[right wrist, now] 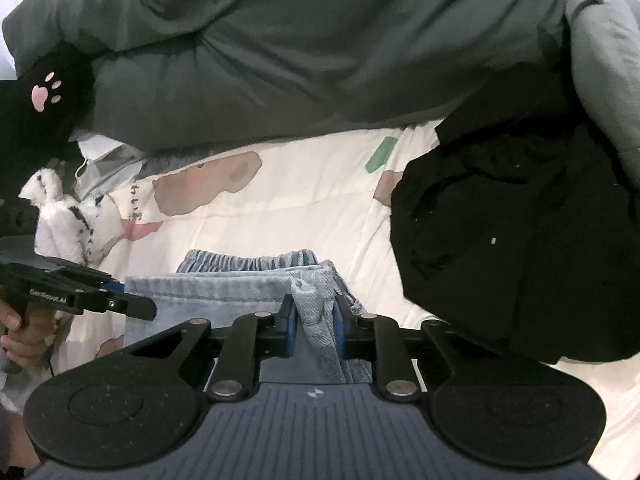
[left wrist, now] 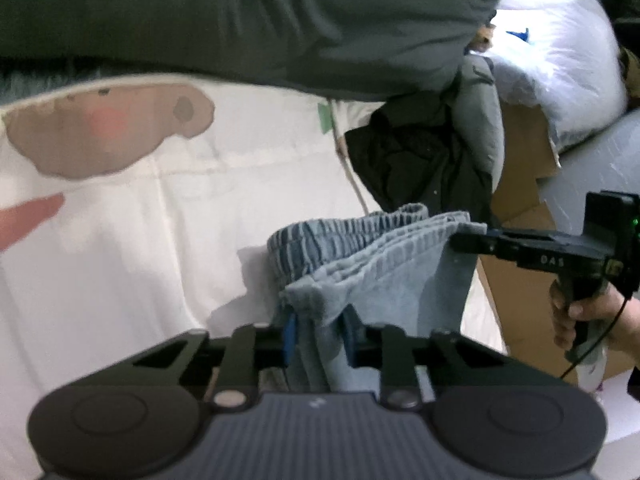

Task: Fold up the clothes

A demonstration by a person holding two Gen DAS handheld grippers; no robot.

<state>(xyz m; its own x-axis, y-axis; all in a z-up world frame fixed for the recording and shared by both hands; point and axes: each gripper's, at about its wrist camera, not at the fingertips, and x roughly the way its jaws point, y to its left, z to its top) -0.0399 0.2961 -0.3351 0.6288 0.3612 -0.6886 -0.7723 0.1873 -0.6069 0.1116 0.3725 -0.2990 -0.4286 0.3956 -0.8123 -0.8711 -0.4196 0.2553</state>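
The left tongs [left wrist: 318, 334] are clamped on a bunched corner of the light-blue denim shorts [left wrist: 384, 264], and the right tongs [right wrist: 316, 326] are clamped on the opposite corner, so the shorts hang between the two, lifted just above the cream printed bedsheet [right wrist: 304, 208] with their elastic waistband at the far edge. Both bites look shallow, only a small tuft of fabric between the blue pads, so a tug or uneven pull could let a corner slip and the half-made fold collapse. The black garment [right wrist: 500, 240] lies just to the right of the shorts and the dark grey duvet [right wrist: 300, 52] bulks behind them; the hanging hem could snag or drag either one. Readable writing is scant: the left tongs' side reads roughly "GenRobot.AI" in the right wrist view, the right tongs show letters like "DAS", and small characters on the sheet are illegible.
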